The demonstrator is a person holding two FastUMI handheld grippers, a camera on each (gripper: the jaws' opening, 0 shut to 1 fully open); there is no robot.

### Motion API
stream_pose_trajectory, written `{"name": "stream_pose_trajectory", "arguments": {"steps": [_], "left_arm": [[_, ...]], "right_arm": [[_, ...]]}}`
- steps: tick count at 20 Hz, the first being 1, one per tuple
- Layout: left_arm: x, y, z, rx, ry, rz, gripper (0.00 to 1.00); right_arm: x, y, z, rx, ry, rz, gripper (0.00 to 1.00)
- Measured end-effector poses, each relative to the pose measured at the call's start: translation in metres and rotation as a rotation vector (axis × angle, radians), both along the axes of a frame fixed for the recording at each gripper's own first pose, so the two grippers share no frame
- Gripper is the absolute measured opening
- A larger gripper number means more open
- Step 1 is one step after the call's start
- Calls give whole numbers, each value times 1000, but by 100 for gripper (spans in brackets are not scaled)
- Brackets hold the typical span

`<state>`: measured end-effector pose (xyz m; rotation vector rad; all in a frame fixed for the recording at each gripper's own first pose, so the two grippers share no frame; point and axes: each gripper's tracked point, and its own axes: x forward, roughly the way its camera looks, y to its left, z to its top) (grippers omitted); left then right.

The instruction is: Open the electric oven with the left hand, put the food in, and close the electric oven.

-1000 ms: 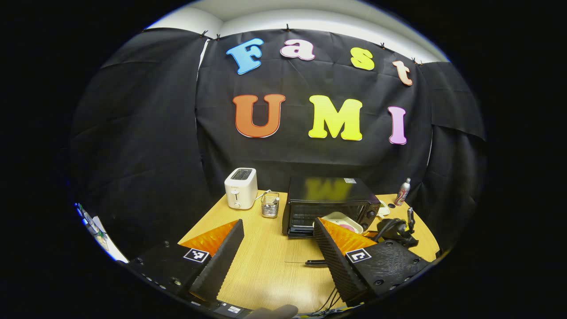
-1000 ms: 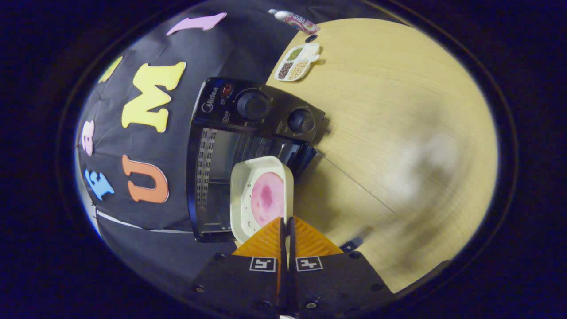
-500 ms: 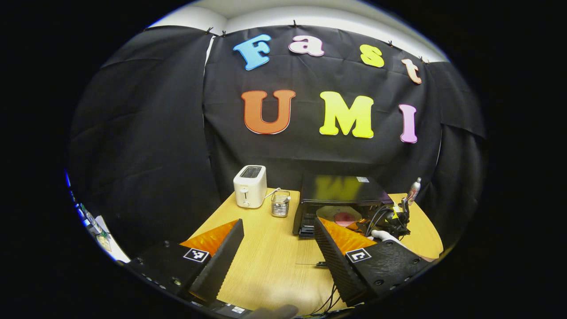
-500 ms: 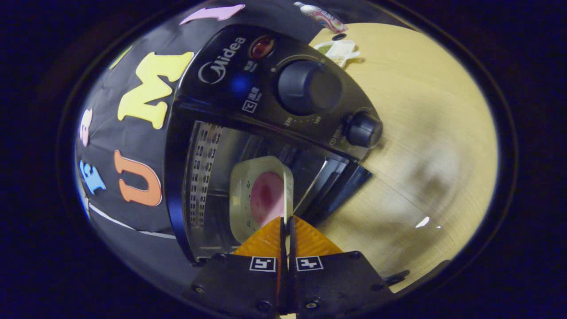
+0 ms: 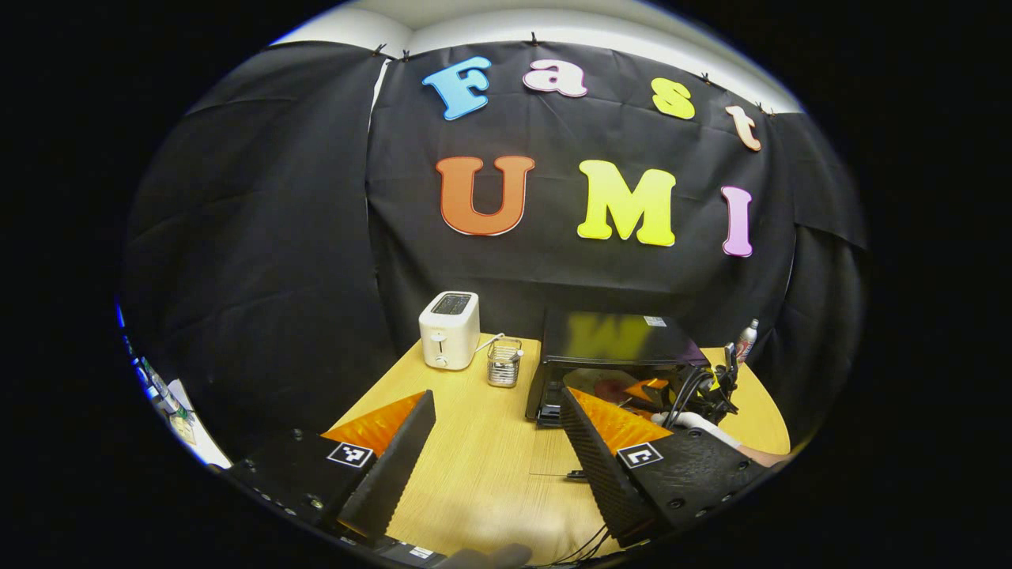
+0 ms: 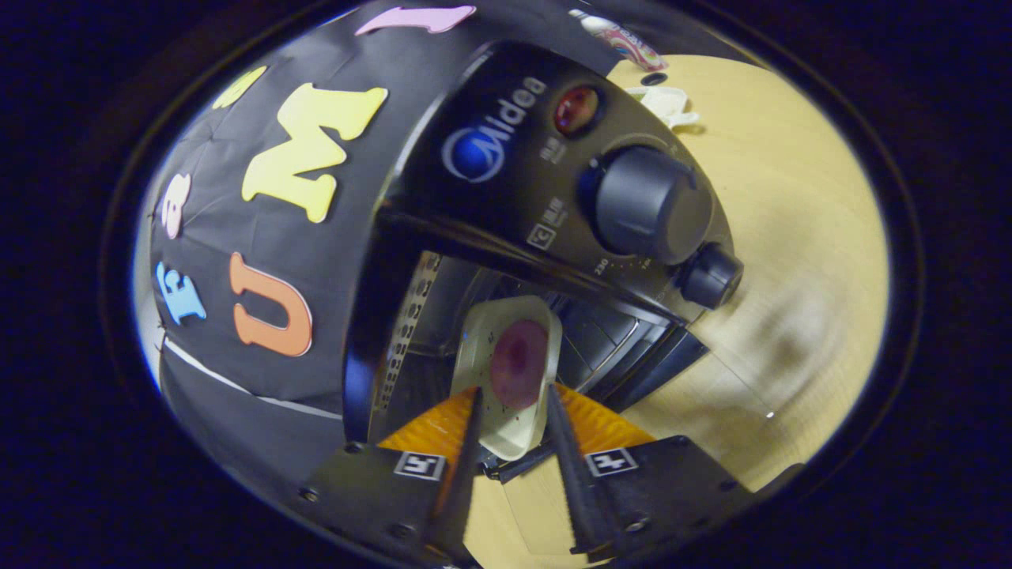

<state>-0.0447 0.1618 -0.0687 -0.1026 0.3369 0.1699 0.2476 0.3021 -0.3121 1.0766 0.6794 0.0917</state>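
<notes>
The black electric oven point(image 5: 613, 338) stands at the back of the wooden table with its door point(image 5: 545, 411) folded down. In the right gripper view its control panel point(image 6: 545, 150) looms close, with the cavity below it. A white dish point(image 6: 482, 363) with a pink round of food point(image 6: 518, 363) lies inside the cavity. My right gripper point(image 6: 514, 390) is open, a finger on each side of the dish's near end and apart from it. In the left gripper view the right gripper point(image 5: 700, 395) and a hand are at the oven's mouth. My left gripper point(image 5: 496, 393) hangs open over the table, well in front of the oven, with nothing in it.
A white toaster point(image 5: 449, 340) and a small wire basket point(image 5: 504, 362) stand left of the oven. A bottle point(image 5: 745, 340) and a small white divided dish point(image 6: 664, 103) are at the oven's right. Bare tabletop point(image 5: 474, 458) lies under the left gripper.
The right gripper carried the dish deeper into the oven cavity, then opened and let go of its rim. The left gripper stayed open and barely shifted.
</notes>
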Motion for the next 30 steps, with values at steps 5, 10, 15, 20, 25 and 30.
{"name": "stream_pose_trajectory", "arguments": {"steps": [5,10,15,20,25,30], "left_arm": [[-3,-5,-1,-5,-33,-20,96],[-8,-3,-8,-27,-68,-19,96],[-18,-13,-23,-5,-84,-35,96],[-24,-52,-54,13,-48,-56,96],[-26,-112,-98,6,21,-67,96],[-18,-166,-148,27,77,-110,96]], "right_arm": [[-34,-24,27,-176,-54,69,92],[-85,-60,58,-415,-151,139,94],[-142,-98,87,-636,-259,187,95],[-194,-151,122,-855,-385,222,100],[-233,-214,151,-1042,-488,265,96],[-264,-256,168,-1087,-541,309,100]]}}
